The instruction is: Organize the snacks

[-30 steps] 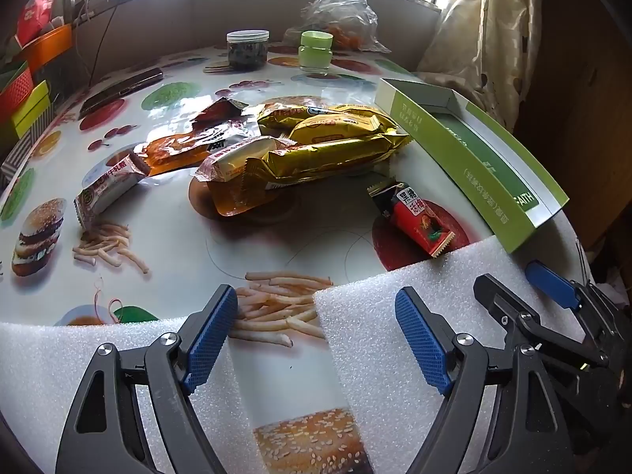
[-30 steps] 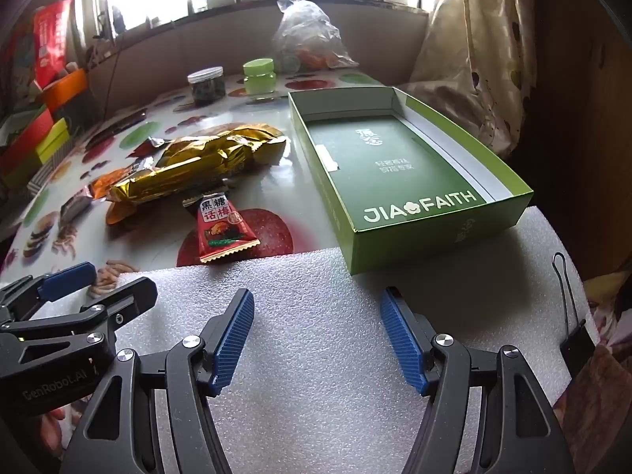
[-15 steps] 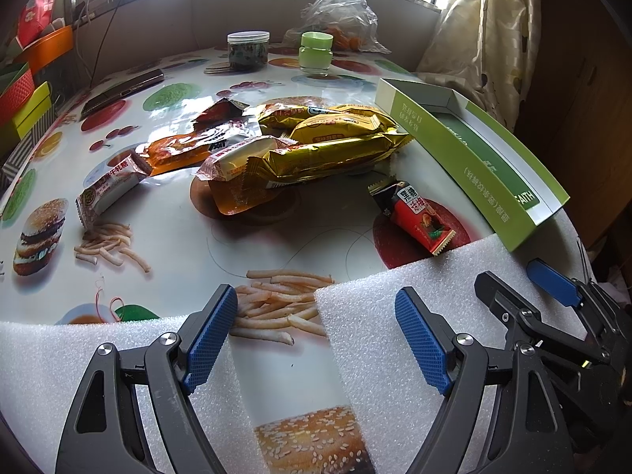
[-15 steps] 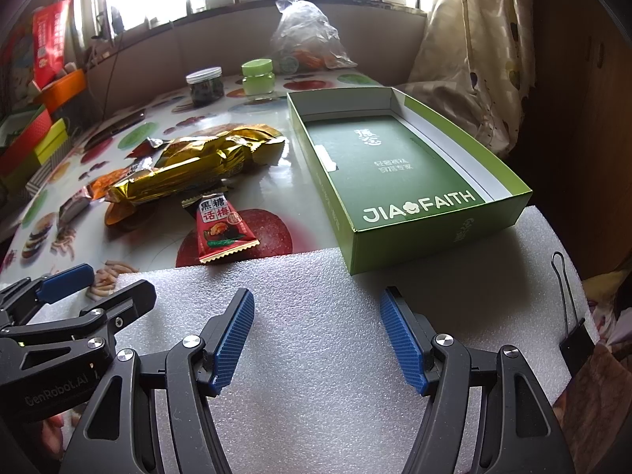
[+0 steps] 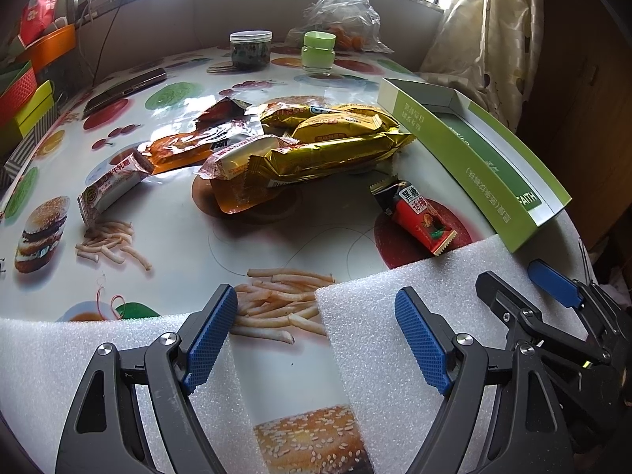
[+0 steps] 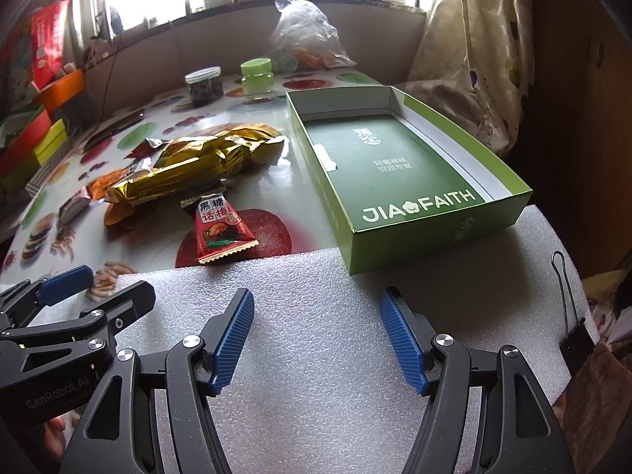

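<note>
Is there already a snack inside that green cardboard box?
No, the open green cardboard box shows only its bare printed floor, while the red snack packet and gold wrappers lie outside on the table.

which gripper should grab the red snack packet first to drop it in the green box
Probably right. The right gripper, open, has the red packet just ahead and the green box beside it; the left gripper sits farther from both.

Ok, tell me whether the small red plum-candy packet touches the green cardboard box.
Apart. The right wrist view shows bare tablecloth between the red packet and the green box.
</note>
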